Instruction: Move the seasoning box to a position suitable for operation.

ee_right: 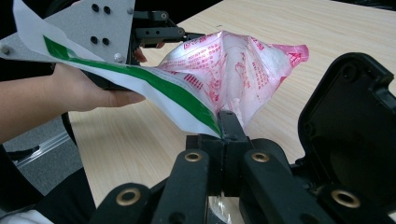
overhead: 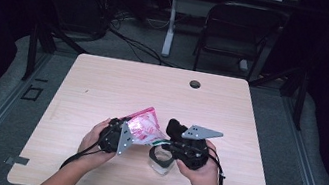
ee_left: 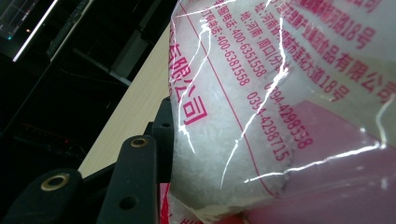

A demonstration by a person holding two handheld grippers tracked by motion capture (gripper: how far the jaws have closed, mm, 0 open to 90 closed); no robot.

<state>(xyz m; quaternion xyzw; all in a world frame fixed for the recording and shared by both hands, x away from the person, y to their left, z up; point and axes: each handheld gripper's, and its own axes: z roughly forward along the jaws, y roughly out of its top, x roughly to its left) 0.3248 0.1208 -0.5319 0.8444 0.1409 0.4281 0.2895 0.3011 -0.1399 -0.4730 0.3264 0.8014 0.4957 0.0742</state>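
Jaws of both grippers pinch a crinkled pink-printed bag [overhead: 145, 126] of white granules.

The bag [overhead: 145, 126] is clear with pink print (white grains inside) and a green-striped white edge; the surface [overhead: 102, 87] is pale wood.

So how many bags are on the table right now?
1: a pink-printed plastic bag of white granules, held above the table between the left tongs and right tongs. None other visible.
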